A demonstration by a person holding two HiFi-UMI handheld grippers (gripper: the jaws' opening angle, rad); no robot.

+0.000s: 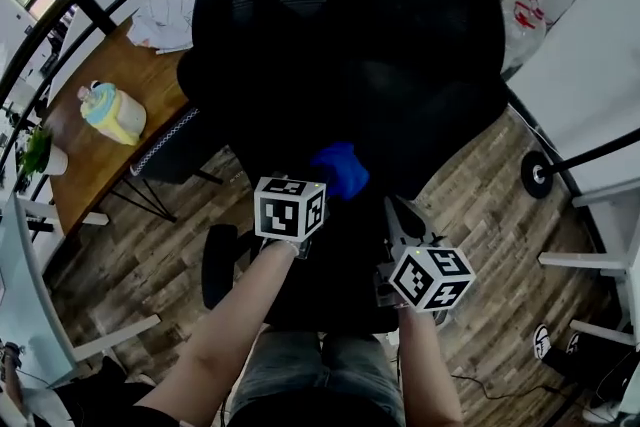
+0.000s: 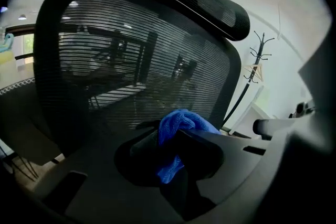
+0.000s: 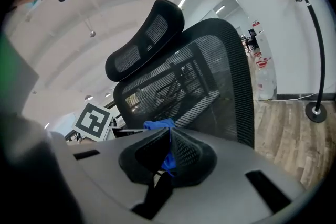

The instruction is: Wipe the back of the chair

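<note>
Black mesh chair (image 1: 350,45), head view: 1 only, its back upright w/ long axis vertical, rear face twd the person. 1 blue cloth (image 1: 340,170) at the lower back.

Left gripper view: left gripper (image 2: 170,147) jaws pinch the blue cloth, bunched.

Right gripper view: right gripper (image 3: 168,150) jaws nearly together, a bit of blue cloth betw. them.
</note>
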